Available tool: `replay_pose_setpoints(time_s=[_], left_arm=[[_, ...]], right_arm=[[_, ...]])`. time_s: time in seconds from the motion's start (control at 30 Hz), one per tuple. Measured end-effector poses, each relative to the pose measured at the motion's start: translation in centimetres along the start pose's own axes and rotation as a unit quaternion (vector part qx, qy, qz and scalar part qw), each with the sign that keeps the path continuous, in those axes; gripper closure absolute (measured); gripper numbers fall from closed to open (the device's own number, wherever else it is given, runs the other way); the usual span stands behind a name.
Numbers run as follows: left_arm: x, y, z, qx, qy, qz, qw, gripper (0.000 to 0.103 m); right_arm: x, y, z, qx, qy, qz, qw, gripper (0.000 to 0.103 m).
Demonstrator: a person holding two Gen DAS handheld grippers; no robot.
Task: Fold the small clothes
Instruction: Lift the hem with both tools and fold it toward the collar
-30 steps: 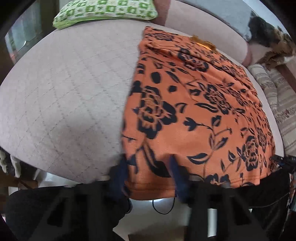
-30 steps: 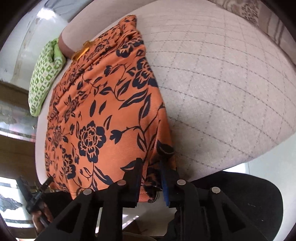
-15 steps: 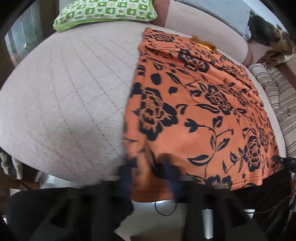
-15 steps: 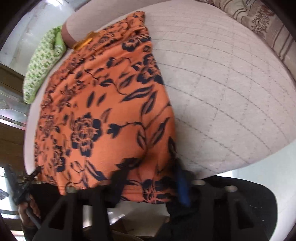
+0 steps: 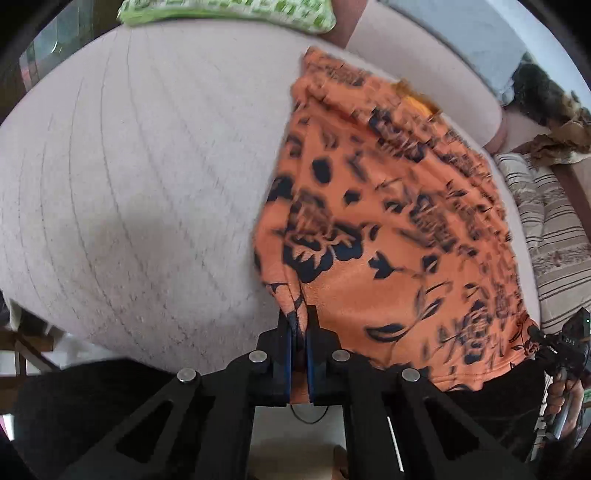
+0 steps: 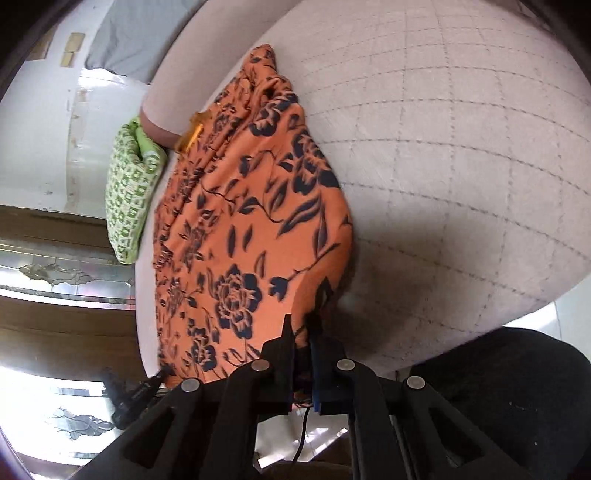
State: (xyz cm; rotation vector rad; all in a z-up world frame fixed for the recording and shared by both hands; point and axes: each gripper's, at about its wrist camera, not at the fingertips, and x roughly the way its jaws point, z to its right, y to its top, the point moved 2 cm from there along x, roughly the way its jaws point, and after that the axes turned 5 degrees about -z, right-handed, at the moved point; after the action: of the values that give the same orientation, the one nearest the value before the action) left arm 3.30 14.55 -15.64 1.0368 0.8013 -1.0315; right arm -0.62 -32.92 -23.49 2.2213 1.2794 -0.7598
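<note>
An orange garment with a dark floral print [image 5: 388,229] [image 6: 243,236] lies spread on a quilted pale cushion [image 5: 129,192] [image 6: 461,166]. My left gripper [image 5: 298,325] is shut on the garment's near hem at its left corner, and the cloth bunches up between the pads. My right gripper [image 6: 303,332] is shut on the near hem at the opposite corner. In the left wrist view the right gripper [image 5: 565,343] shows at the far right edge, on the cloth's corner. The far end of the garment rests against the sofa back.
A green and white patterned cushion [image 5: 229,14] [image 6: 129,199] sits at the far left of the seat. Striped fabric [image 5: 550,236] lies to the right of the garment. A black cable [image 6: 301,435] hangs below the seat's front edge.
Both grippers went from open around the near hem to shut on it. The hem corners are now pinched and lifted slightly, and the cloth has gathered toward each gripper.
</note>
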Motion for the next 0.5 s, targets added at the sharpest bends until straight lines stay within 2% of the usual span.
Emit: replay_pose_setpoints(time_s=[0.1, 0.17, 0.23, 0.27, 0.33, 0.4, 0.47, 0.5], left_arm=[[-3.7, 2.3, 1.7, 0.02, -0.04, 0.041, 0.9982, 0.098], [-6.7, 5.0, 3.2, 0.04, -0.062, 0.079, 0.9942, 0.098], [-9.7, 9.4, 4.9, 0.057, -0.085, 0.123, 0.9871, 0.097], [-10.5, 11.5, 5.4, 0.059, -0.096, 0.139, 0.9838, 0.097], [-10.7, 16.1, 6.3, 0.058, -0.094, 0.165, 0.98, 0.095], [-8.9, 21.3, 7.3, 0.052, -0.068, 0.187, 0.9787, 0.093], [-5.0, 25.5, 7.3, 0.054, -0.026, 0.193, 0.9794, 0.071], [-2.5, 26.8, 7.5, 0.059, -0.003, 0.188, 0.9804, 0.038]], right_arm=[[-2.2, 1.5, -1.9, -0.018, 0.043, 0.023, 0.999, 0.096], [-4.2, 3.7, -4.0, -0.034, 0.079, 0.048, 0.995, 0.097], [-5.5, 6.5, -6.3, -0.046, 0.109, 0.072, 0.99, 0.097], [-6.5, 9.0, -8.0, -0.058, 0.131, 0.09, 0.986, 0.097], [-7.4, 13.1, -10.4, -0.07, 0.153, 0.116, 0.979, 0.097], [-7.4, 17.6, -12.2, -0.078, 0.164, 0.141, 0.973, 0.096], [-5.3, 22.8, -12.6, -0.057, 0.167, 0.154, 0.972, 0.093], [-3.1, 25.7, -12.1, -0.04, 0.161, 0.154, 0.974, 0.084]])
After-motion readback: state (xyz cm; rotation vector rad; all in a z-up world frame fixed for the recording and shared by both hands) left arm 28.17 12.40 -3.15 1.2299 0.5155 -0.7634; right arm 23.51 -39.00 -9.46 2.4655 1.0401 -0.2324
